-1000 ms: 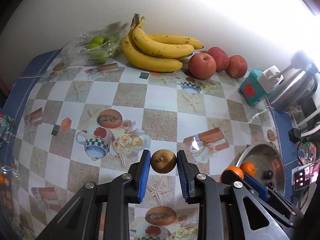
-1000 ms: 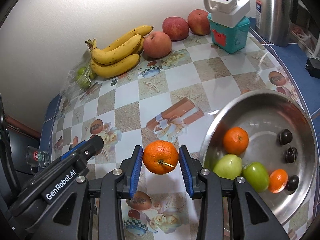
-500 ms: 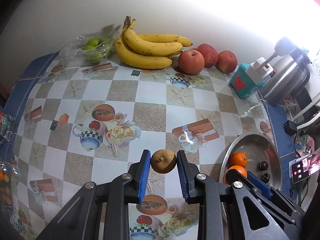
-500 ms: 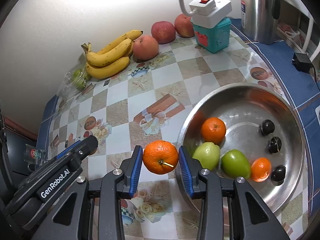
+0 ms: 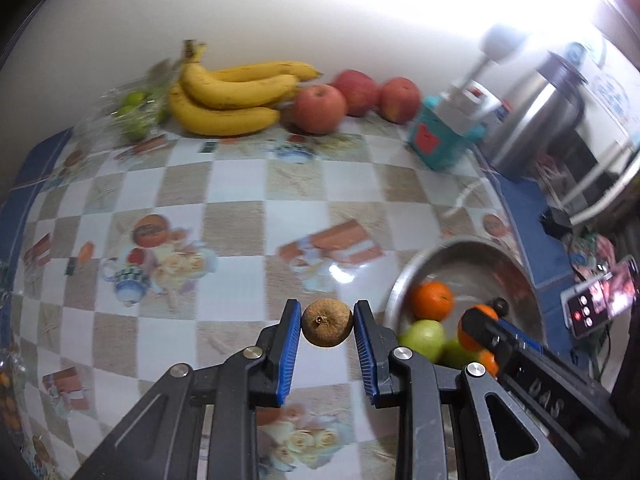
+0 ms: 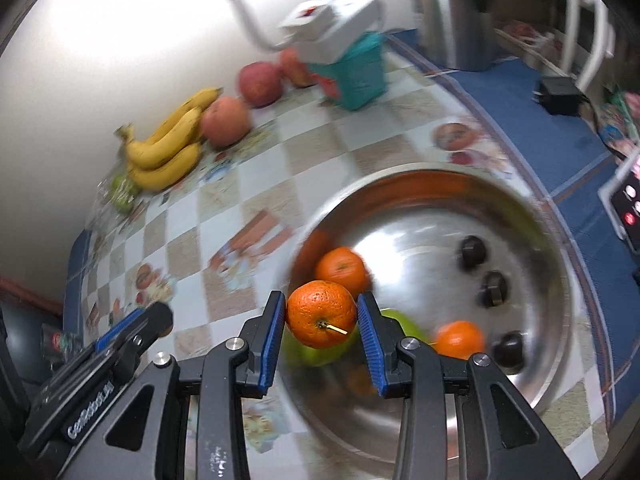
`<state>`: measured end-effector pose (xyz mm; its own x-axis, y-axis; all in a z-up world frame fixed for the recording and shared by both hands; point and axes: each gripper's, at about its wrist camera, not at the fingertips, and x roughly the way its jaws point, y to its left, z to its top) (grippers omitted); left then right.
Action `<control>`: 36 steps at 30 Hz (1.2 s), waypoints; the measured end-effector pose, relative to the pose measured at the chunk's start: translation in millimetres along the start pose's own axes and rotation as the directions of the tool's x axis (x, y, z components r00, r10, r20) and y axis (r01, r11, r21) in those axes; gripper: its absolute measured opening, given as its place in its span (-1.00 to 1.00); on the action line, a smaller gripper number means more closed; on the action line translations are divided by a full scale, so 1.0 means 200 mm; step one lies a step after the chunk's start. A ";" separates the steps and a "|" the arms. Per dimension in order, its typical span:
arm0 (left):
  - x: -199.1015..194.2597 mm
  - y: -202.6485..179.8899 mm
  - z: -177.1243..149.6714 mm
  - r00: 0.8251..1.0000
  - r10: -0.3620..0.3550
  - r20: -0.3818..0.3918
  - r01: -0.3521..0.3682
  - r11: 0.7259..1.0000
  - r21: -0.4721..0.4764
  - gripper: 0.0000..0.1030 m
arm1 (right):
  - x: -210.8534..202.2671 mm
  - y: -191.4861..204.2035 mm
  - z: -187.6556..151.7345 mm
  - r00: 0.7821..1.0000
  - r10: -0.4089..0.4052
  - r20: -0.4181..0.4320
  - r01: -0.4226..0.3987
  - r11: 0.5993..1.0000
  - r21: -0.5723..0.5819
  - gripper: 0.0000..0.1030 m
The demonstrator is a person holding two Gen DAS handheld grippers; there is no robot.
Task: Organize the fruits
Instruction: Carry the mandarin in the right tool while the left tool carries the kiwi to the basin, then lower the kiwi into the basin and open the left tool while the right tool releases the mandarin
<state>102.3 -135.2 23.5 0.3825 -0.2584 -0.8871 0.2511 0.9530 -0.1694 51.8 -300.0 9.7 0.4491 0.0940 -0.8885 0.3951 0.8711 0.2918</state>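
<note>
Held orange [image 6: 321, 314] now over bowl [image 6: 560, 304]

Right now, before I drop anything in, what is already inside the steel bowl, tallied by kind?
Inside the steel bowl:
Oranges: 2
Green apples: 2
Small dark fruits: 3
Total: 7
Not counted: the held orange in the right gripper, the brown fruit in the left gripper.
</note>
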 end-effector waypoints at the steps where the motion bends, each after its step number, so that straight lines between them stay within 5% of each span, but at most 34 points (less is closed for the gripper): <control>1: 0.01 -0.03 0.00 1.000 -0.013 -0.005 0.013 1.000 0.013 -0.43 | -0.01 -0.03 0.01 1.000 -0.015 0.005 0.015 1.000 0.015 -0.25; 10: 0.15 -0.26 -0.01 0.993 -0.117 -0.024 0.119 0.987 0.104 -0.43 | 0.03 -0.30 0.04 0.997 -0.083 -0.007 0.083 0.987 0.135 -0.25; 28: 0.29 -0.29 -0.02 0.988 -0.145 -0.061 0.151 0.984 0.098 -0.40 | 0.15 -0.35 0.03 0.993 -0.104 -0.051 0.111 0.984 0.140 -0.24; 33: 0.28 -0.28 -0.02 0.987 -0.148 -0.069 0.154 0.984 0.087 -0.07 | 0.15 -0.34 0.04 0.993 -0.106 -0.055 0.113 0.984 0.140 -0.24; 36: 0.26 -0.27 -0.02 0.987 -0.148 -0.066 0.154 0.985 0.084 -0.07 | 0.14 -0.34 0.04 0.993 -0.105 -0.048 0.111 0.984 0.141 -0.24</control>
<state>103.9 -199.7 -15.1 0.2810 -0.3859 -0.8787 0.3809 0.8852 -0.2670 44.8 -361.0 -32.4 0.3661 0.0247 -0.9302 0.5517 0.7992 0.2383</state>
